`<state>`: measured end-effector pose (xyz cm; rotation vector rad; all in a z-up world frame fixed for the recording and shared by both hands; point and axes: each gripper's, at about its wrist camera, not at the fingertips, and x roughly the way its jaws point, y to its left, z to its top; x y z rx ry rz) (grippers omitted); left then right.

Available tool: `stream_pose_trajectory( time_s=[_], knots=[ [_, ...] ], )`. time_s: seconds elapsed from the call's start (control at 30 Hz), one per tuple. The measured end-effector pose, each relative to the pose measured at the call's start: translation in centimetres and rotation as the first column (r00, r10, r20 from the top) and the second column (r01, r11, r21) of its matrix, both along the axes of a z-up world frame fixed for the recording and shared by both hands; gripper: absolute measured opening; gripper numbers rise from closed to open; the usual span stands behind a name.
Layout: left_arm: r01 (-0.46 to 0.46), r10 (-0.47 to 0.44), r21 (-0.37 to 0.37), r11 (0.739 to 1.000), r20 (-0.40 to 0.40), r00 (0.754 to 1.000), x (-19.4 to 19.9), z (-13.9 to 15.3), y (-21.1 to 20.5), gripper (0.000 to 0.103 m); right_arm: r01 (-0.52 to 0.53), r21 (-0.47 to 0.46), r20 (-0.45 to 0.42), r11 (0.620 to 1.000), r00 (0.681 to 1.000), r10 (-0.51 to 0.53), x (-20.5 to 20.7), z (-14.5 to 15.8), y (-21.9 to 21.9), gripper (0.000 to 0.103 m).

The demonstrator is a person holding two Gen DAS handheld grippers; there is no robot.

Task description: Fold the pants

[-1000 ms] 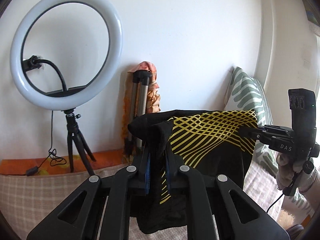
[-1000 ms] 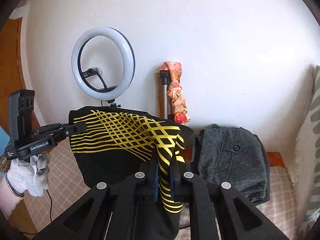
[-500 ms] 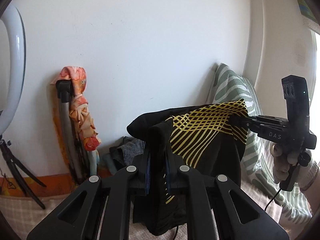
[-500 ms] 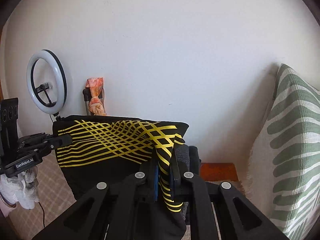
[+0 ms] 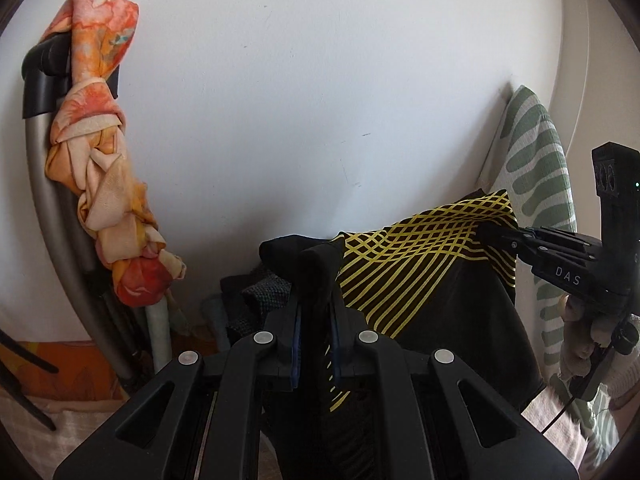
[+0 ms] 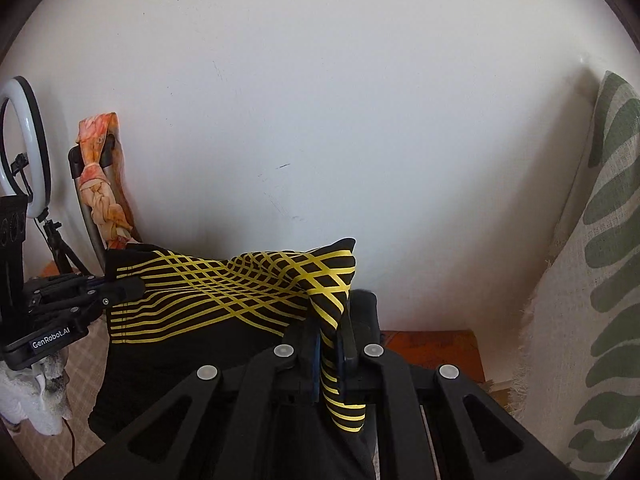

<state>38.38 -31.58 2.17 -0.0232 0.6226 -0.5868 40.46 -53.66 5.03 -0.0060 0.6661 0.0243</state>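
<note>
Black pants with a yellow crisscross pattern (image 5: 420, 276) hang in the air, stretched between my two grippers; they also show in the right wrist view (image 6: 208, 292). My left gripper (image 5: 316, 312) is shut on a black bunch of cloth at one top corner. My right gripper (image 6: 330, 332) is shut on the patterned corner. Each gripper shows in the other's view: the right one (image 5: 500, 236) clamps the right corner, the left one (image 6: 128, 286) clamps the left corner. The lower part of the pants hangs down, hidden behind the fingers.
A white wall stands close ahead. An orange scarf (image 5: 100, 160) is tied on a grey curved frame at the left. Dark folded clothes (image 5: 256, 296) lie behind the pants. A green-patterned pillow (image 6: 592, 280) stands at the right. A ring light (image 6: 24, 140) is far left.
Both grippers have swung to the right with the pants held between them; the ring light has left the left wrist view and the pillow has grown in the right wrist view. Both grips are unchanged.
</note>
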Motion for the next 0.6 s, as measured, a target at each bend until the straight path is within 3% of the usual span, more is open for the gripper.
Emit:
stream_pose_trajectory(
  time_s=[0.07, 0.13, 0.17, 0.23, 0.3, 0.4, 0.53, 0.6],
  knots=[
    [-0.015, 0.016, 0.046, 0.999, -0.002, 1.000, 0.5, -0.9, -0.6, 0.009, 0.000, 0.003, -0.055, 1.000, 0.998, 0.000, 1.1, -1.2, 0.1, 0.007],
    [-0.005, 0.008, 0.080, 0.997, -0.027, 1.000, 0.8, -1.4, -1.0, 0.012, 0.052, -0.037, -0.076, 0.998, 0.996, -0.054, 1.1, -1.5, 0.2, 0.023],
    [-0.010, 0.013, 0.097, 0.995, -0.033, 0.999, 0.8, -1.4, -1.0, 0.014, 0.054, -0.020, -0.067, 0.998, 0.996, -0.056, 0.5, -1.3, 0.1, 0.037],
    [-0.013, 0.018, 0.106, 0.994, -0.039, 0.999, 0.7, -1.2, -0.8, 0.016, 0.050, 0.013, -0.051, 0.999, 0.997, -0.050, -1.3, -0.9, -0.6, 0.048],
    [-0.018, 0.021, 0.102, 0.995, -0.029, 0.999, 0.3, -0.7, -0.3, 0.025, 0.076, 0.038, -0.050, 0.996, 0.996, -0.074, -3.6, -0.9, -1.7, 0.064],
    [-0.036, 0.035, 0.116, 0.993, 0.014, 0.999, -0.7, 0.3, 1.6, 0.041, 0.085, 0.151, -0.113, 0.985, 0.991, -0.069, -6.8, -2.2, -3.7, 0.064],
    [-0.031, 0.023, 0.133, 0.991, 0.062, 0.998, -3.0, 1.2, 2.8, 0.045, 0.133, 0.273, -0.218, 0.953, 0.973, -0.074, -9.8, -6.2, -5.9, 0.064],
    [0.016, -0.023, 0.126, 0.992, 0.055, 0.998, -4.4, 1.2, 2.8, 0.045, 0.137, 0.377, -0.261, 0.916, 0.965, -0.037, -10.1, -7.8, -6.5, 0.065]
  ],
)
